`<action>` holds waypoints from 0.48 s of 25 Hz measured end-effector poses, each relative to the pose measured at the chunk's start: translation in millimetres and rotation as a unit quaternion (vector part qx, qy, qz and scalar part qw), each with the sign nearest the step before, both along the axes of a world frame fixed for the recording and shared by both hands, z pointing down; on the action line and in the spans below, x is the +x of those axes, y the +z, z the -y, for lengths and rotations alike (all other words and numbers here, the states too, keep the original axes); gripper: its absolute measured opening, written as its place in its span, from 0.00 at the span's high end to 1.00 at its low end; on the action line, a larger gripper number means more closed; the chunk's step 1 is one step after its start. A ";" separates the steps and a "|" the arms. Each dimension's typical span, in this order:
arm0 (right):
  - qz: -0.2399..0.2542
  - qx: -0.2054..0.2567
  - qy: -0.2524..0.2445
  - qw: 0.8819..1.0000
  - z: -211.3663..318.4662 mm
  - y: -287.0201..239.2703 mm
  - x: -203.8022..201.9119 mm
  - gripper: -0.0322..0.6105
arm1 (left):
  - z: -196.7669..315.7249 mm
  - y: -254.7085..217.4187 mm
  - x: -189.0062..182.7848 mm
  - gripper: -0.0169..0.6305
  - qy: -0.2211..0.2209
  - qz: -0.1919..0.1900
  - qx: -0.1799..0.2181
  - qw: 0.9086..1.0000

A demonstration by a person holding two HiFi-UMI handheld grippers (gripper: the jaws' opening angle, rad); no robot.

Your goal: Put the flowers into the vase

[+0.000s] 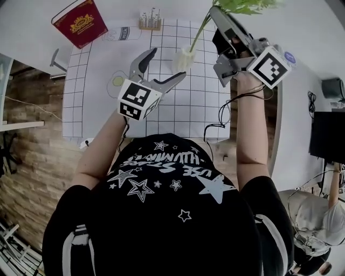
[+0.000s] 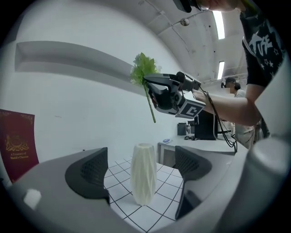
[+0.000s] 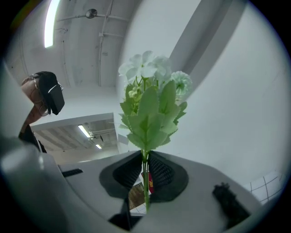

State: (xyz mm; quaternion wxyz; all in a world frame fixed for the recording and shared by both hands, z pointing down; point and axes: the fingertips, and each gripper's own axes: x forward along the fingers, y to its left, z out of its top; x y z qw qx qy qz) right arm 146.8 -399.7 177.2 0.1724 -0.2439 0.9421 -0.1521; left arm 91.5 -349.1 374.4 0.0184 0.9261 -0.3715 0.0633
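Note:
A ribbed white vase (image 1: 183, 58) stands upright on the gridded mat (image 1: 183, 113). My left gripper (image 1: 167, 63) is open, one finger on each side of the vase (image 2: 143, 173), and the pads do not touch it. My right gripper (image 1: 220, 24) is raised above and to the right of the vase and shut on the thin stem of the flowers (image 1: 200, 28). Their green leaves (image 1: 242, 5) reach past the top edge. In the right gripper view the white blooms and leaves (image 3: 150, 104) rise from the shut jaws. In the left gripper view the flowers (image 2: 143, 69) hang high over the vase.
A red book (image 1: 81, 21) stands at the mat's far left corner. A small rack of upright pieces (image 1: 150, 21) sits at the far edge, with a clear bottle (image 1: 121, 33) lying beside it. A dark monitor (image 1: 326, 135) is at the right. Another person (image 2: 233, 85) stands by a desk beyond.

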 end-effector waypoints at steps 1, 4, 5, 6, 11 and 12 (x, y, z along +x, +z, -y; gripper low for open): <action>0.000 0.002 0.002 1.000 2.8 2.8 2.9 0.87 | 3.6 5.3 5.8 0.26 0.001 0.007 -0.004 1.000; 0.006 -0.005 0.008 1.000 14.3 14.6 13.8 0.87 | 13.1 21.4 25.8 0.23 0.004 0.025 -0.022 0.999; 0.009 -0.008 0.010 1.000 18.2 19.1 16.0 0.87 | 16.3 25.8 31.6 0.24 0.003 0.028 -0.026 0.999; 0.010 -0.010 0.011 1.000 21.9 23.8 17.2 0.87 | 19.8 29.7 36.7 0.24 0.000 0.032 -0.028 0.999; 0.001 -0.008 0.008 1.000 32.2 45.2 18.2 0.87 | 38.6 48.0 54.5 0.24 -0.027 0.052 -0.021 0.998; 0.003 -0.005 0.004 1.000 31.2 48.0 18.1 0.87 | 41.4 50.7 56.9 0.24 -0.031 0.054 -0.018 0.998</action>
